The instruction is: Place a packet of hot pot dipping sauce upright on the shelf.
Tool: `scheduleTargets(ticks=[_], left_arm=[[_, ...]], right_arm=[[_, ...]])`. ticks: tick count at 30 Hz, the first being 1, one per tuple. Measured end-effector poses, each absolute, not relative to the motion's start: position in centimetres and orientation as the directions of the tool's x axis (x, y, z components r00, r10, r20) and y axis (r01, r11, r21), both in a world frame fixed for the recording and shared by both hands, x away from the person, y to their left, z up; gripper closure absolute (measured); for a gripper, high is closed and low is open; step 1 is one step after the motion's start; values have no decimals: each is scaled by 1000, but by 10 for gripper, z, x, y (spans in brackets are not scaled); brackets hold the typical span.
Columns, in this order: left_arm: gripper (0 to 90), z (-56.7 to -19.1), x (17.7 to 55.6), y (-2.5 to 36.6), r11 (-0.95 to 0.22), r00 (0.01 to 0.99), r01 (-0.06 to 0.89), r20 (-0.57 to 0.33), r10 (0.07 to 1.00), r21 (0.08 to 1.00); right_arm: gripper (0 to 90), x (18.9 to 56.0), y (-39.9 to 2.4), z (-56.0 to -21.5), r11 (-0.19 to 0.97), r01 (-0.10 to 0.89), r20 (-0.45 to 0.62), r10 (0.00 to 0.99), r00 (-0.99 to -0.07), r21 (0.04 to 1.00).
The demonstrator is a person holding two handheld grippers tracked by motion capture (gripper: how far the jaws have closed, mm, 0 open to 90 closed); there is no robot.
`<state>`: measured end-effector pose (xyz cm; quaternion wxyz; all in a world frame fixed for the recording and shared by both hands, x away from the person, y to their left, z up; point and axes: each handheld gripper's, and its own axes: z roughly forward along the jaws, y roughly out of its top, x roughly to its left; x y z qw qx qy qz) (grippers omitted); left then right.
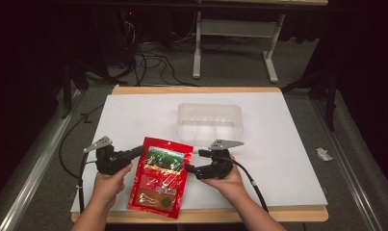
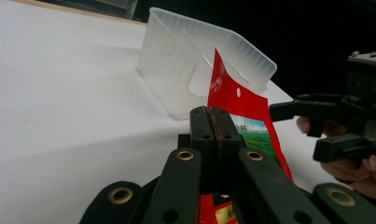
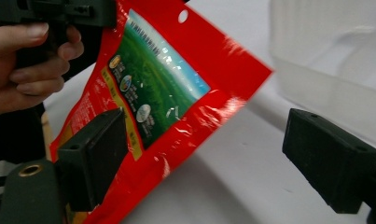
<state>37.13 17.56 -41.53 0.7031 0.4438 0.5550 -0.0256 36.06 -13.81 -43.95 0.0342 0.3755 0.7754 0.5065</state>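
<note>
A red snack pouch with a green picture panel lies near the table's front edge, between my two grippers. My left gripper is shut on the pouch's upper left edge, and the left gripper view shows the pouch pinched between the closed jaws and its top lifted off the table. My right gripper is open just right of the pouch, not touching it. In the right gripper view the pouch hangs tilted ahead of the open right gripper, near the left jaw.
A clear plastic container stands behind the pouch at mid table, and it is empty. White paper covers the tabletop. Cables trail from both grippers. Table legs and wires occupy the floor beyond the far edge.
</note>
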Motion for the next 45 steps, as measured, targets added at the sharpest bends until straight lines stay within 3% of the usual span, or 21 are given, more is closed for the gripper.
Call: scheduleTargets(ticks=[7, 12, 23, 27, 33, 34, 39, 40, 41, 43, 45], left_arm=[[900, -413, 369, 175, 612, 390, 526, -807, 444, 591], [900, -411, 368, 174, 610, 396, 524, -804, 444, 595], [900, -410, 367, 175, 614, 399, 523, -806, 436, 591], [900, -410, 367, 175, 618, 397, 520, -807, 436, 590], [895, -412, 366, 174, 609, 400, 509, -793, 459, 609], [889, -413, 367, 174, 607, 398, 505, -790, 466, 613], [819, -415, 367, 173, 592, 397, 483, -764, 509, 645], [783, -416, 367, 173, 585, 398, 480, -757, 519, 653], [665, -416, 366, 173, 582, 396, 472, -749, 531, 662], [631, -416, 365, 174, 582, 399, 464, -744, 536, 668], [500, -415, 365, 176, 591, 395, 438, -736, 551, 677]], right_arm=[[175, 361, -113, -461, 222, 591, 398, 553, -732, 776], [253, 358, -102, -474, 243, 602, 421, 521, -742, 761], [585, 351, -95, -474, 227, 590, 474, 409, -780, 775], [654, 351, -94, -474, 227, 594, 484, 394, -781, 772], [896, 348, -94, -471, 231, 578, 481, 364, -797, 783], [900, 348, -94, -471, 231, 577, 484, 357, -799, 784], [900, 347, -94, -469, 236, 569, 482, 340, -808, 787], [900, 347, -94, -468, 235, 570, 484, 339, -807, 787], [900, 346, -95, -468, 235, 568, 481, 339, -809, 789], [900, 346, -95, -467, 235, 567, 479, 341, -809, 790], [900, 346, -96, -467, 229, 568, 484, 336, -808, 790]])
